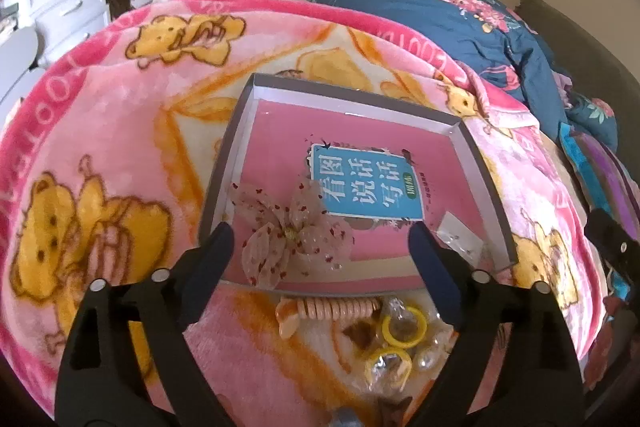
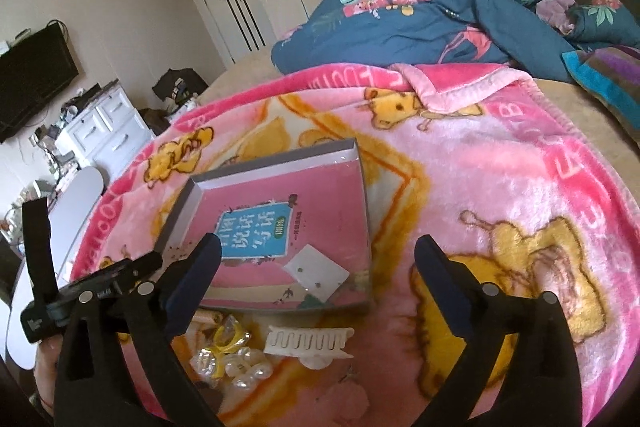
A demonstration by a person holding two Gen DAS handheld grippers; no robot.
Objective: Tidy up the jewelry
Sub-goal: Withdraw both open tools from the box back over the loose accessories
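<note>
A shallow grey box point(image 1: 352, 97) lies on the pink bear blanket with a pink book point(image 1: 360, 147) flat inside it. A sheer spotted flower hair piece point(image 1: 292, 231) rests in the box's near left part, and a white earring card point(image 1: 460, 241) lies in its near right corner. My left gripper point(image 1: 320, 233) hangs open over the flower, touching nothing. My right gripper point(image 2: 318, 245) is open above the earring card point(image 2: 318, 275), with nothing between its fingers. In front of the box lie a peach coil hair tie point(image 1: 336, 309), yellow rings point(image 1: 404, 327), pearly beads point(image 2: 244, 371) and a white claw clip point(image 2: 310, 341).
A crumpled blue floral duvet point(image 2: 440, 15) is heaped at the far side of the bed. White drawers point(image 2: 104, 131) and a wall TV point(image 2: 32, 79) stand to the left. The left tool's black body point(image 2: 92, 291), held by a hand, sits at the left edge of the right wrist view.
</note>
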